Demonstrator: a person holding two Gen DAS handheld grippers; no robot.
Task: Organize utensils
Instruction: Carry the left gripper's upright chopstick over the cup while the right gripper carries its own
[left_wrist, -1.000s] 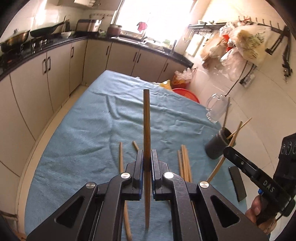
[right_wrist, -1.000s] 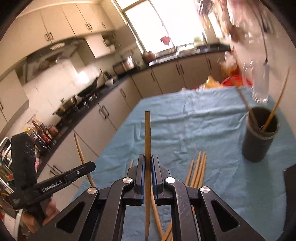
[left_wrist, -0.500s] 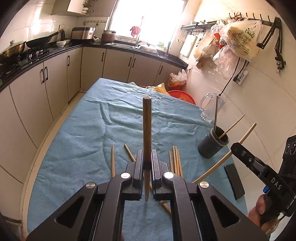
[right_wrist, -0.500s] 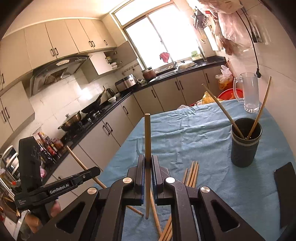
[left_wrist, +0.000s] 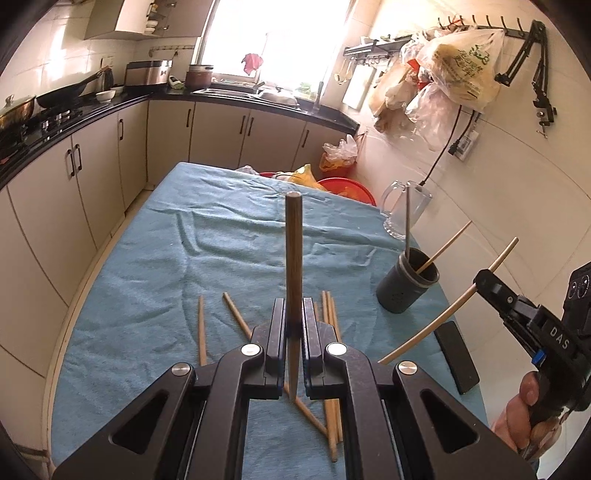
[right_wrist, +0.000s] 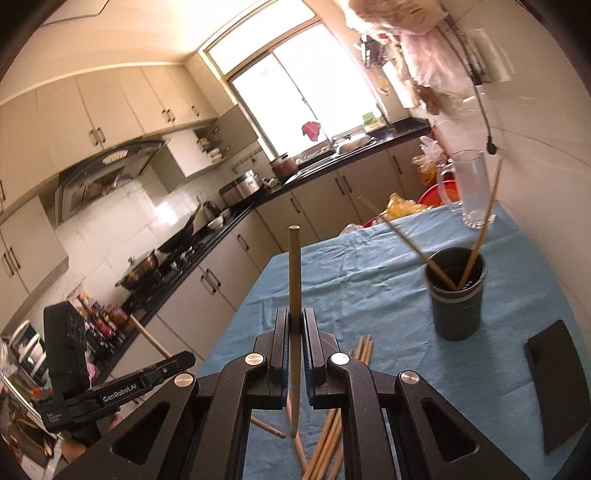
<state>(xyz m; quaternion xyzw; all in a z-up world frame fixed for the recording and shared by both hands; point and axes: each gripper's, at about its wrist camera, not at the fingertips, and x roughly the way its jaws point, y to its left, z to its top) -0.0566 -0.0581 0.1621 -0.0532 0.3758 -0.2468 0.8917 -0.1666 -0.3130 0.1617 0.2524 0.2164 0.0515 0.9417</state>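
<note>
Reading "DAS" on the right gripper (left_wrist: 480, 280) and "GenRobot.AI" on the left gripper (left_wrist: 294, 332); each clamps one upright chopstick (left_wrist: 293, 258) between closed fingers, above loose chopsticks (left_wrist: 330, 332) on the table.

Black tongs (left_wrist: 294, 325) with silver screws and blue pads; white "DAS" and "GenRobot.AI" lettering.

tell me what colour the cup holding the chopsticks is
Dark grey cup, clearest in the right wrist view.
</note>
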